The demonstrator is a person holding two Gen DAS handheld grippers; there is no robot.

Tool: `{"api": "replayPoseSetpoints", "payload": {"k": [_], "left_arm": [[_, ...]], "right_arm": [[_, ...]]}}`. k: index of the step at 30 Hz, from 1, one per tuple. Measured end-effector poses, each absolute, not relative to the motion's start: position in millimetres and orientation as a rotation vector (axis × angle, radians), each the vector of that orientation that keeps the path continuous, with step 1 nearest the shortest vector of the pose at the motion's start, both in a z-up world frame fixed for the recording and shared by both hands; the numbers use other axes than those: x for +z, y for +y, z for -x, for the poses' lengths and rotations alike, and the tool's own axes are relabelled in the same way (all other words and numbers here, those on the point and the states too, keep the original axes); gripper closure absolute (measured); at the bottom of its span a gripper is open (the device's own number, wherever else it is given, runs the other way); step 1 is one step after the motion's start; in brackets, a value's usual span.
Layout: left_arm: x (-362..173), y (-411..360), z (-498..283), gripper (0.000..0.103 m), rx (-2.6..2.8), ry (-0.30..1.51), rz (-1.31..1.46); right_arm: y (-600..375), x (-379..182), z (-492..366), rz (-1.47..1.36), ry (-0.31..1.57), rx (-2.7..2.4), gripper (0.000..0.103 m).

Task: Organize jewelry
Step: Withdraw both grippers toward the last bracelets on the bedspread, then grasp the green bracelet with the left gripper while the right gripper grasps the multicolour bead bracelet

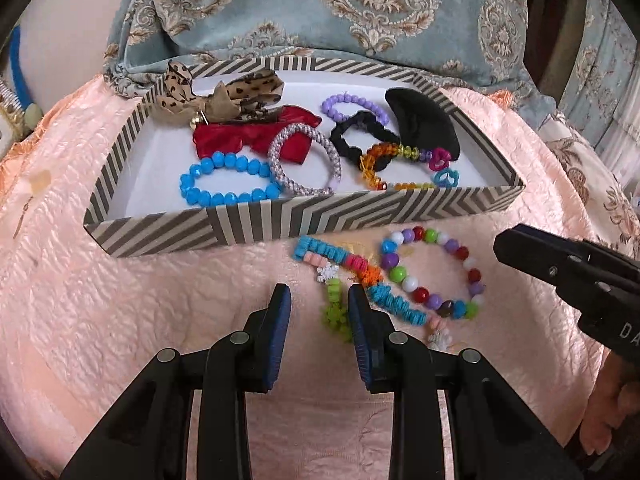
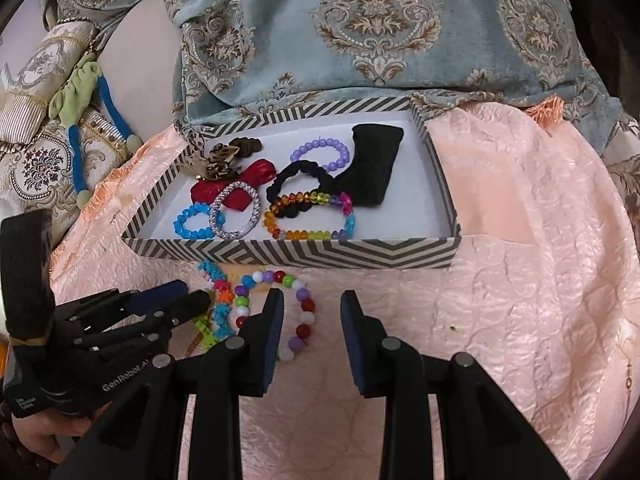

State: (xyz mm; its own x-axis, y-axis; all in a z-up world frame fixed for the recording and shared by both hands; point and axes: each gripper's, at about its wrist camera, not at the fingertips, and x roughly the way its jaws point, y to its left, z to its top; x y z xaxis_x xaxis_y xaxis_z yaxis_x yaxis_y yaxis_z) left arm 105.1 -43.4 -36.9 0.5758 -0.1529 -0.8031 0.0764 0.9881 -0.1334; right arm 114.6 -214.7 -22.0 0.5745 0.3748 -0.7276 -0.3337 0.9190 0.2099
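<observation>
On a peach quilted cloth (image 1: pixel 120 300), a shallow grey-and-white striped cardboard tray (image 1: pixel 248 224) holds bracelets, scrunchies and bows. Just in front of it lie a multicoloured round-bead bracelet (image 1: pixel 434 274) and a turquoise, pink and green fringed bracelet (image 1: pixel 360 276), touching. The left gripper (image 1: pixel 319 300) and right gripper (image 2: pixel 312 306) hover with jaws apart, empty.

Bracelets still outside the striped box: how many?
2, both on the pink cloth in front of the box: a multicoloured round-bead bracelet on the right and a turquoise-and-green frilly bracelet touching it on the left. None looks hidden.
</observation>
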Motion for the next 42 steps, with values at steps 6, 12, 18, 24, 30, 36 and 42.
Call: {"api": "replayPoseSetpoints", "payload": {"k": [6, 12, 18, 24, 30, 36, 42], "left_arm": [[-38.3, -47.8, -109.0, 0.087, -0.133, 0.949, 0.071], [-38.6, -50.2, -103.1, 0.100, -0.140, 0.949, 0.017], [-32.5, -35.0, -92.1, 0.103, -0.168, 0.949, 0.079], [-23.7, -30.7, -87.4, 0.103, -0.146, 0.914, 0.108], [-30.0, -22.7, -92.7, 0.103, -0.086, 0.936, 0.118], [-30.8, -19.6, -94.2, 0.103, -0.061, 0.937, 0.112], [-32.9, -17.5, -95.9, 0.103, -0.044, 0.947, 0.108]], "right_arm": [[-212.1, -23.2, -115.2, -0.042, 0.866, 0.415, 0.073], [-211.6, -25.7, -115.4, -0.037, 0.873, 0.413, 0.073], [-207.4, -32.4, -117.8, -0.040, 0.908, 0.455, 0.073], [-197.6, -51.6, -129.7, -0.008, 0.980, 0.454, 0.073], [-179.8, -59.2, -136.3, 0.094, 0.944, 0.461, 0.072], [-174.8, -57.2, -124.1, 0.197, 0.921, 0.438, 0.089], [-191.3, -43.4, -107.9, 0.125, 0.916, 0.425, 0.094]]}}
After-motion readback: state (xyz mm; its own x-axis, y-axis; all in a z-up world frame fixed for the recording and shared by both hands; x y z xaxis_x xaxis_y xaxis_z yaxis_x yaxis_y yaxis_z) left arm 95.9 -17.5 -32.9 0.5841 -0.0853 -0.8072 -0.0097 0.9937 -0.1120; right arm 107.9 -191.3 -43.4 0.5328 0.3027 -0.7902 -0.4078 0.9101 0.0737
